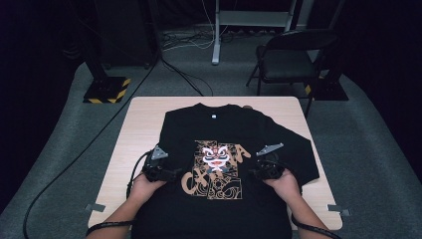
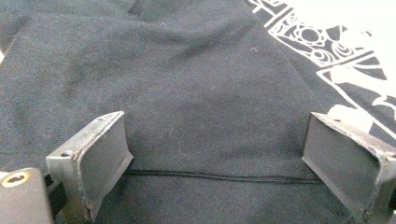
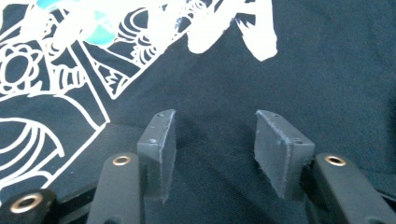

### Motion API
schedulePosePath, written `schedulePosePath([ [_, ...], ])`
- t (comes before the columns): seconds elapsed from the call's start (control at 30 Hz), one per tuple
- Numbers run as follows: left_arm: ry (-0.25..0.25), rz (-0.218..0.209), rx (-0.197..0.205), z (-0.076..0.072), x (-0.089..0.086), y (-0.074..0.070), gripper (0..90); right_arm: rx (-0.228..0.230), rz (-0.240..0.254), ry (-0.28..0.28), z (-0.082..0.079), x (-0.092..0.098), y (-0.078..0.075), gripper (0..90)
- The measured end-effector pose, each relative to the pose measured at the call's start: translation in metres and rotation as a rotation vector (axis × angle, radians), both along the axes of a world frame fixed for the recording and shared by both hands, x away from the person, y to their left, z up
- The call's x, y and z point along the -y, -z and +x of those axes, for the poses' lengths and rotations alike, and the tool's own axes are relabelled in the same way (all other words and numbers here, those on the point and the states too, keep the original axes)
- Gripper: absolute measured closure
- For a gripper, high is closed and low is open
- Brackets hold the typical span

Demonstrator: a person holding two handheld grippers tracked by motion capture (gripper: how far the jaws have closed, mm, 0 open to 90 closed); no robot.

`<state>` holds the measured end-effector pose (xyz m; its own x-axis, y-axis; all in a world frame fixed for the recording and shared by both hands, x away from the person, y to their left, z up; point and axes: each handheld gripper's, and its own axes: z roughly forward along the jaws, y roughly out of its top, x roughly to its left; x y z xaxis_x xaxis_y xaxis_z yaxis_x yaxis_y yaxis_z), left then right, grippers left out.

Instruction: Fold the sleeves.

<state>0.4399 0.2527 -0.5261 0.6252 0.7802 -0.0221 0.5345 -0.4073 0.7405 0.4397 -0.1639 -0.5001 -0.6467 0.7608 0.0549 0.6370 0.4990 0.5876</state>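
Observation:
A black T-shirt (image 1: 224,127) lies flat on the wooden table (image 1: 142,119), its collar at the far side, with an orange and white lion print (image 1: 216,169) on the chest. My left gripper (image 1: 171,174) rests on the shirt just left of the print. Its jaws stand wide open (image 2: 217,130) over plain black cloth crossed by a hem seam (image 2: 210,176). My right gripper (image 1: 254,172) sits on the shirt just right of the print. Its jaws (image 3: 215,121) are partly apart over flat black cloth, and the pads press on nothing.
One sleeve (image 1: 298,149) spreads toward the table's right edge. Tape marks (image 1: 94,207) sit at the near table corners. Beyond the table stand a black chair (image 1: 288,59), a striped stand base (image 1: 107,89) and floor cables (image 1: 184,74).

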Motion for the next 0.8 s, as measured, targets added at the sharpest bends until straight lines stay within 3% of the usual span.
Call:
schedulePosePath([
  [0.17,0.001,0.002,0.001,0.0,0.0,0.0,7.3,0.007,0.007,-0.018,0.002,0.002,-0.011,47.0],
  [0.27,0.0,0.001,0.002,0.0,0.0,0.0,7.3,0.044,0.012,-0.008,0.008,0.012,-0.021,46.4],
  [0.4,0.0,-0.001,0.003,0.0,0.0,0.0,7.3,0.075,0.022,0.069,0.018,0.038,-0.022,46.5],
  [0.57,-0.002,-0.002,0.004,0.0,0.0,0.001,7.2,0.054,0.028,0.17,0.024,0.071,-0.008,47.1],
  [0.8,-0.004,-0.003,0.005,-0.001,0.0,0.001,7.2,0.068,0.026,0.271,0.027,0.097,0.003,47.4],
])
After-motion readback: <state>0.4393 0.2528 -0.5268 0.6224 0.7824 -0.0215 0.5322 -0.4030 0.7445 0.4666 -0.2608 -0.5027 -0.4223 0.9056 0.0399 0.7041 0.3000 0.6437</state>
